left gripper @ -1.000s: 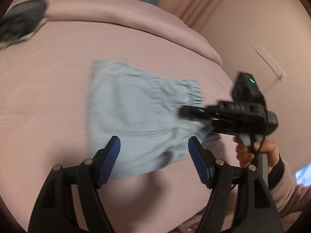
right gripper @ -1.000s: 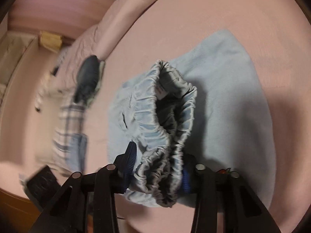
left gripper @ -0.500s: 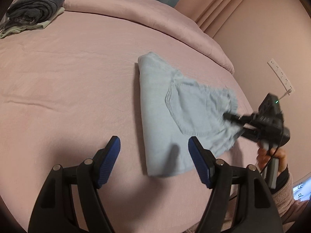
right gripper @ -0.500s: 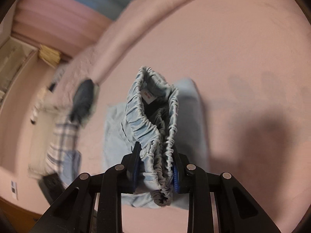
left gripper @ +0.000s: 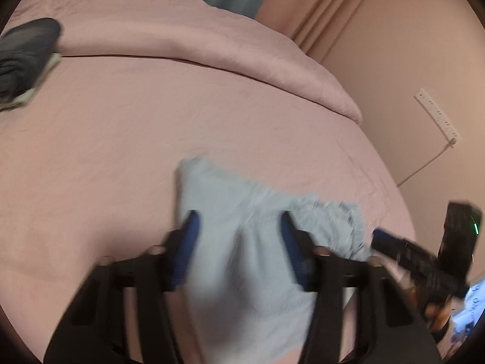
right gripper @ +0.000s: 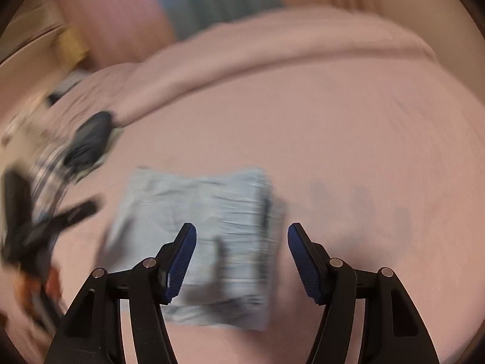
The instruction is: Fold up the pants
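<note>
The light blue pants (left gripper: 230, 194) lie folded into a small block on the pink bed (left gripper: 121, 139), with the gathered waistband toward the right. My left gripper (left gripper: 239, 217) hovers low over them. Its jaws are closing, the cloth shows between the blue pads, and I see no pinch. My right gripper (right gripper: 241, 227) is above the pants (right gripper: 197, 200), its jaws opening with nothing held between them. In the left wrist view the right gripper (left gripper: 382, 238) sits just past the waistband. The left gripper (right gripper: 85, 212) is a dark blur at the pants' left side.
A rolled pink duvet (left gripper: 212, 45) runs along the far side of the bed. Dark folded clothes (left gripper: 24, 57) lie at the far left, next to a plaid cloth (right gripper: 48, 166). A power strip (left gripper: 436, 115) hangs on the wall beyond the bed's right edge.
My right gripper has let go of the waistband, opened and lifted away, and the pants have dropped flat. My left gripper has moved over the pants and its jaws have narrowed.
</note>
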Demonstrator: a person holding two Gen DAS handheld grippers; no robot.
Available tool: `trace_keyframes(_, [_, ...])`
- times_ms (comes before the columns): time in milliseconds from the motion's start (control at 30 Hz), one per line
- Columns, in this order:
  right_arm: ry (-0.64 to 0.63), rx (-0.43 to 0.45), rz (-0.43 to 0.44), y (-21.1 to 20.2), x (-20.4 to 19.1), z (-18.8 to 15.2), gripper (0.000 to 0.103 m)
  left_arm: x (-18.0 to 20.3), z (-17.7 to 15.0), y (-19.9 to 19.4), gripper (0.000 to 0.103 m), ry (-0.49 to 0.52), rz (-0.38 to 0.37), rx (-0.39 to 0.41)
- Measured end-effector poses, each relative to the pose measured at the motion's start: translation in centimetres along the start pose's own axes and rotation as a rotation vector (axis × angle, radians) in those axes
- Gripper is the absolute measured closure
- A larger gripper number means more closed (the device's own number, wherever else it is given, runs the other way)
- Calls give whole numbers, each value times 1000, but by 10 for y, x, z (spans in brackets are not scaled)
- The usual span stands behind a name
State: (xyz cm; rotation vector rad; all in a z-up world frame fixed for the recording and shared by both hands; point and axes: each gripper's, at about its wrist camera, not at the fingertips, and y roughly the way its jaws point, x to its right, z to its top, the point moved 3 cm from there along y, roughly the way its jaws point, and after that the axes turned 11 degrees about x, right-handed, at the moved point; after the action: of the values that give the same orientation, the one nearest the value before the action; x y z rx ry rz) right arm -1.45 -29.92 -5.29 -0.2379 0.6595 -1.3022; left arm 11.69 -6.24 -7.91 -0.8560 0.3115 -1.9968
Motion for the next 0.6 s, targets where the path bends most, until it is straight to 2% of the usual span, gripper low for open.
trace_keyframes(67, [-64, -39, 75, 11, -24, -4, 62, 2, 7, 21, 76, 9, -15, -44])
trace_keyframes(100, [-82, -55, 83, 16, -28, -7, 66, 0, 9, 33, 82, 17, 0, -67])
trace_keyframes(133, [-116, -85, 81, 25, -35, -12, 74, -2, 9, 44, 84, 24, 13, -88])
trace_keyframes(200, [-150, -119, 52, 36, -35, -22, 75, -9, 8, 67, 87, 34, 39, -133])
trace_keyframes(233, [-152, -152, 35, 42, -33, -29, 75, -14, 5, 77, 93, 27, 54, -159])
trace_keyframes(300, [-155, -219, 7, 56, -25, -45, 75, -33, -9, 101, 95, -31, 64, -238])
trace_keyframes(333, [-147, -222, 8, 60, -20, -50, 78, -40, -11, 105, 100, -47, 65, -232])
trace_keyframes(467, [-104, -224, 35, 62, -13, -47, 83, -57, -9, 94, 99, -160, -7, -196])
trace_keyframes(600, [-71, -218, 75, 54, 2, -37, 83, -49, -6, 58, 100, -145, -18, -136])
